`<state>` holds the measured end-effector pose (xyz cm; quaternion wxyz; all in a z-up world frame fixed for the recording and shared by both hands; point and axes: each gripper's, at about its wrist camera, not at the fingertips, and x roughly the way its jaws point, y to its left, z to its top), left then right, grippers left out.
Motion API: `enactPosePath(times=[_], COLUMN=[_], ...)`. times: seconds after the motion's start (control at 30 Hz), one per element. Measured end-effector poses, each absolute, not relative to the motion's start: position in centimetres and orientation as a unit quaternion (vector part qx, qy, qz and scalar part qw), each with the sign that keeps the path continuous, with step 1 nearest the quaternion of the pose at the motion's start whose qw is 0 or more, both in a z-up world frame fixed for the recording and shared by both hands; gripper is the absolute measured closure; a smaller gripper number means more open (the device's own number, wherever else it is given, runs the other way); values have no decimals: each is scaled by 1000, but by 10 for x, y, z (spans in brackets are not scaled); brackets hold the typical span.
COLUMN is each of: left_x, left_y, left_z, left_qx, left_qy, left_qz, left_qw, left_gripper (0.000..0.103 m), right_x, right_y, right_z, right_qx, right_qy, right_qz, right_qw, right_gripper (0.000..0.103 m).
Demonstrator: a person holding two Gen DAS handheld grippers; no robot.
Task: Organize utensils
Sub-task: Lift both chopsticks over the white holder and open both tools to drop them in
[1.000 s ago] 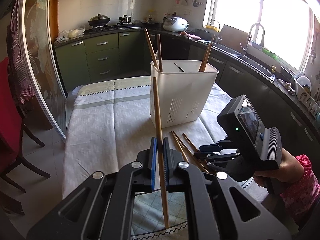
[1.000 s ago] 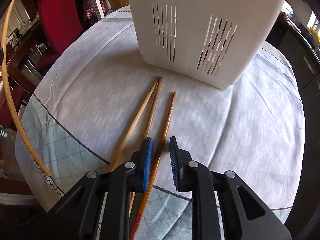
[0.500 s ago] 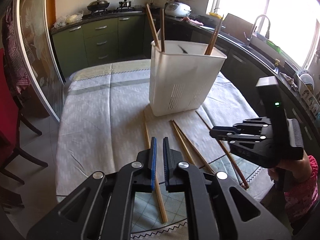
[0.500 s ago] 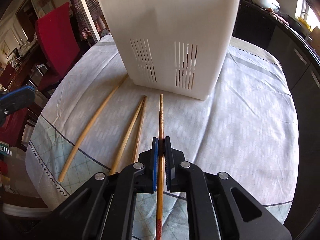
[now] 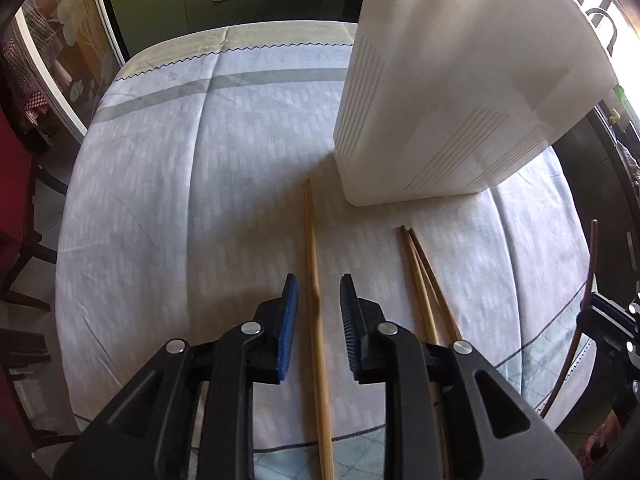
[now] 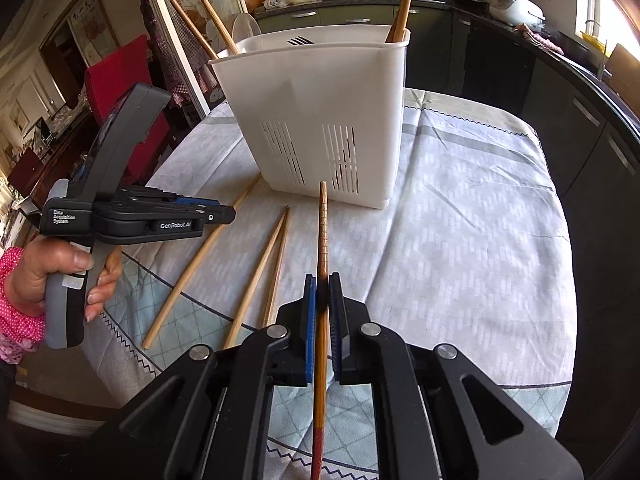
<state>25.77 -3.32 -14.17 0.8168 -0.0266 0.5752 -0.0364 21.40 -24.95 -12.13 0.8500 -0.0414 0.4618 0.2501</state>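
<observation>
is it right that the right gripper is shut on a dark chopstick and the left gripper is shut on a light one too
Not quite. The right gripper is shut on the dark chopstick, but the left gripper is open: in the left wrist view its jaws stand apart on either side of the light chopstick, which lies on the tablecloth.

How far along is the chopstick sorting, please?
Done: several chopsticks stand in the white holder. In hand: the right gripper clamps a dark chopstick. Left: three lie on the cloth; the open left gripper straddles one.
</observation>
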Motion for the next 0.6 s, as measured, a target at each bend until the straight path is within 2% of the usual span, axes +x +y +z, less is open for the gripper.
enactPosePath(times=[0.13,0.3,0.6], left_x=[265,260,176], left_y=[-37,-35,-22], left_z=[-147,-135,-49], left_qx=[-12,-16,-8], left_qy=[581,563,420], left_qz=[-26,-30,-61], left_qw=[814,826,905], left_gripper=[97,97,97], right_x=[213,205,176], right_y=[-255,-264,-292], right_z=[-118,-103,-67], right_qx=[-34,-23,-7], right_qy=[455,437,392], right_qz=[253,258,256], right_qw=[853,861,884], right_gripper=[96,96,96])
